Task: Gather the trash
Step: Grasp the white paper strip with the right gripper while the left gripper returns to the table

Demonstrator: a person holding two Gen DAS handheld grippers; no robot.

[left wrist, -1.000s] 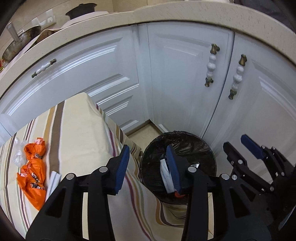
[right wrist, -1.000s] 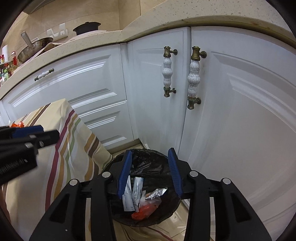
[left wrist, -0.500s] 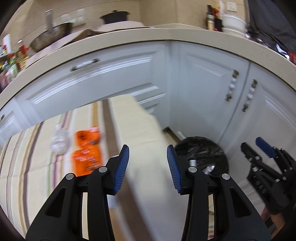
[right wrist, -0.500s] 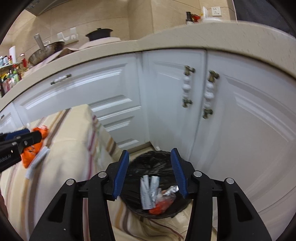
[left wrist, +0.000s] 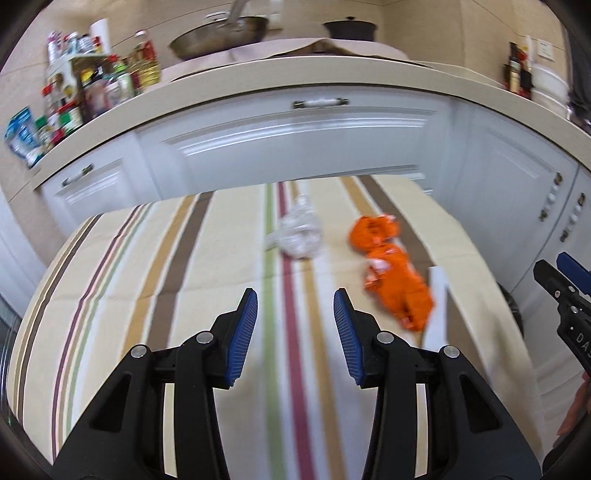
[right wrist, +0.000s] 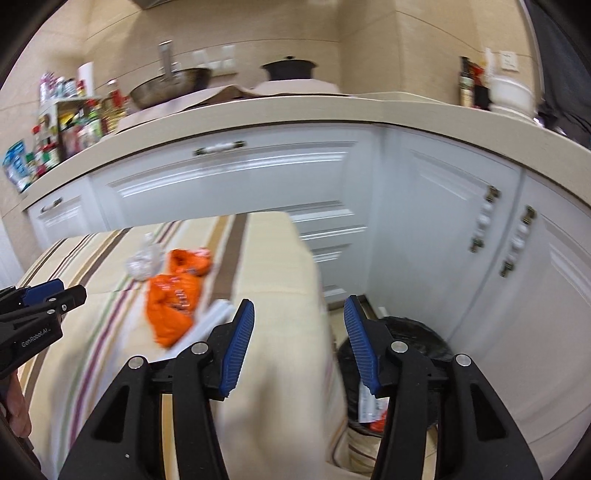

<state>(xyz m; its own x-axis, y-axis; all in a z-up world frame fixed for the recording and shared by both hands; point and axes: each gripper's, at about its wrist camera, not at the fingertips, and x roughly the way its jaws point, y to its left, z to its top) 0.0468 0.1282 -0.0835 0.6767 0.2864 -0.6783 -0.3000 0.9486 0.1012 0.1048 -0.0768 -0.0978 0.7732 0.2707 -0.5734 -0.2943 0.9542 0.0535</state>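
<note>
On the striped tablecloth (left wrist: 166, 258) lie orange wrappers (left wrist: 395, 280), a crumpled clear plastic piece (left wrist: 299, 236) and a white strip (left wrist: 437, 302). My left gripper (left wrist: 295, 325) is open and empty over the cloth, short of and left of the orange wrappers. My right gripper (right wrist: 297, 339) is open and empty, hovering over the table's right edge; the orange wrappers (right wrist: 173, 299) and white strip (right wrist: 207, 325) lie to its left. The black-lined trash bin (right wrist: 413, 339) stands on the floor lower right, with wrappers inside.
White kitchen cabinets (left wrist: 295, 147) with a beige counter stand behind the table. Bottles and jars (left wrist: 85, 81), a pan (left wrist: 218, 33) and a black pot (left wrist: 349, 27) sit on the counter. The right gripper shows at the right edge of the left wrist view (left wrist: 565, 280).
Both grippers have swung left, away from the bin, toward the table. The left view now faces the trash on the cloth; the bin has slid to the right gripper's lower right.
</note>
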